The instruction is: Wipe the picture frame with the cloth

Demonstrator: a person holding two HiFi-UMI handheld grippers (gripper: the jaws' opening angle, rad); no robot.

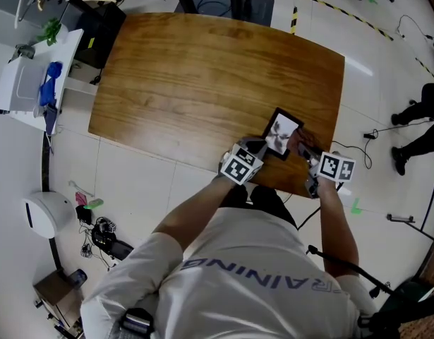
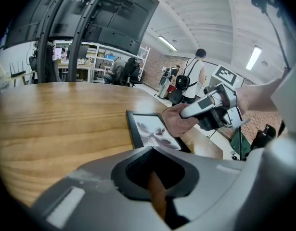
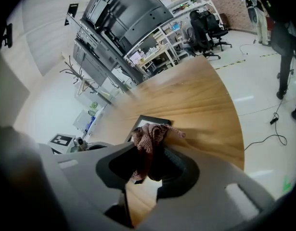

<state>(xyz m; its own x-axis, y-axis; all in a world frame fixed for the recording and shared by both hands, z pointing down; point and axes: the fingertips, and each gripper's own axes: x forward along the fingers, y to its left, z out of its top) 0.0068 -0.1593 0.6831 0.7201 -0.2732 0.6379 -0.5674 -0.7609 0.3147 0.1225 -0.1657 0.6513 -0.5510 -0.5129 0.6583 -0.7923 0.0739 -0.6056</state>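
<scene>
Wooden table [image 1: 202,83], black-rimmed picture frame [image 1: 281,133]

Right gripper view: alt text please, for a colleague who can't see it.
The right gripper is shut on a bunched pinkish-brown knitted cloth; right behind it a black rectangular picture frame lies flat on the brown wooden table.

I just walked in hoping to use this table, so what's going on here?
A person is working on a picture frame that lies flat near the front edge of the wooden table. The right gripper is clamped on a pinkish-brown cloth and holds it at the frame's edge. The left gripper sits by the frame's near side, jaws almost together with nothing between them. How much has been wiped cannot be told.
</scene>
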